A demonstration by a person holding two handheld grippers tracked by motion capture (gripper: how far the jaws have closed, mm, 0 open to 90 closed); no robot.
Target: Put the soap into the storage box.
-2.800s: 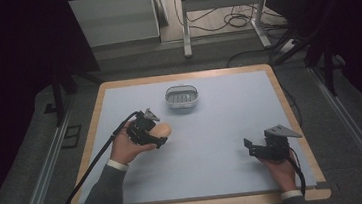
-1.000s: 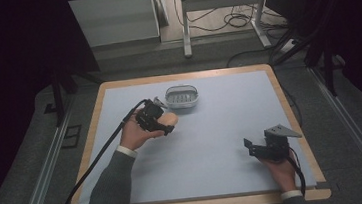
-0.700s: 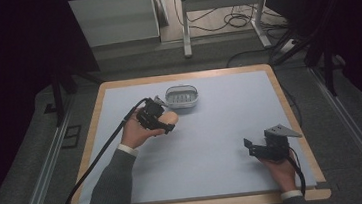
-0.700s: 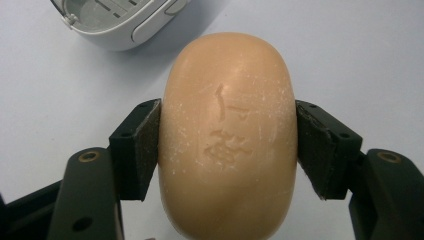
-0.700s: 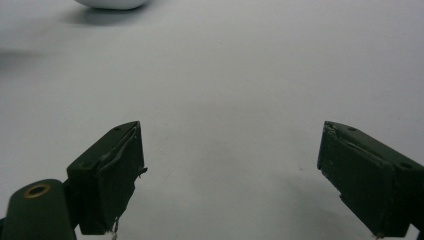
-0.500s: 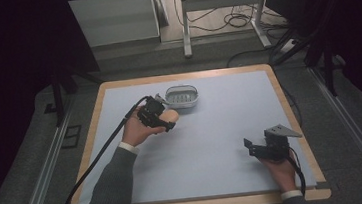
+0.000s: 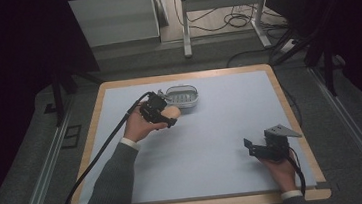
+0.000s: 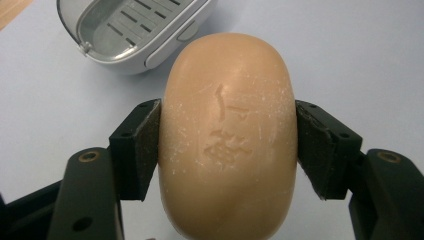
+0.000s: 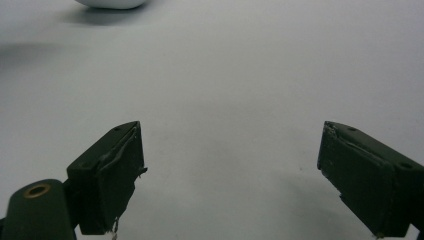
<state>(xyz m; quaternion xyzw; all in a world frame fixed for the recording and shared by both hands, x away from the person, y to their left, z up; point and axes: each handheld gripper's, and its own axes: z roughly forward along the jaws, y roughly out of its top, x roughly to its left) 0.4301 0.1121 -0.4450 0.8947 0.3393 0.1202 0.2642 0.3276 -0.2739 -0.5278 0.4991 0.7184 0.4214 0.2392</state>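
The left gripper (image 7: 162, 115) is clamped on a bar of soap (image 8: 227, 135). Both black pads press on the long sides of the bar, one on each side, and the soap fills the whole gap between them. The bar is peach-coloured, with rounded ends and some signs pressed into its top face. It is held above the table (image 7: 223, 143), just beside the soap dish (image 7: 182, 96), on the side nearer to the person. In the left gripper view, the soap dish (image 8: 131, 31) lies just beyond the far end of the bar; it is grey-white, and inside it there is a tray with slots. I cannot tell if the soap touches the dish.

The right gripper (image 7: 254, 146) is near the right front corner of the table, well apart from the soap and the dish. Its jaws stand wide apart, with nothing between them, only the pale blue table surface (image 9: 225, 100) in front.
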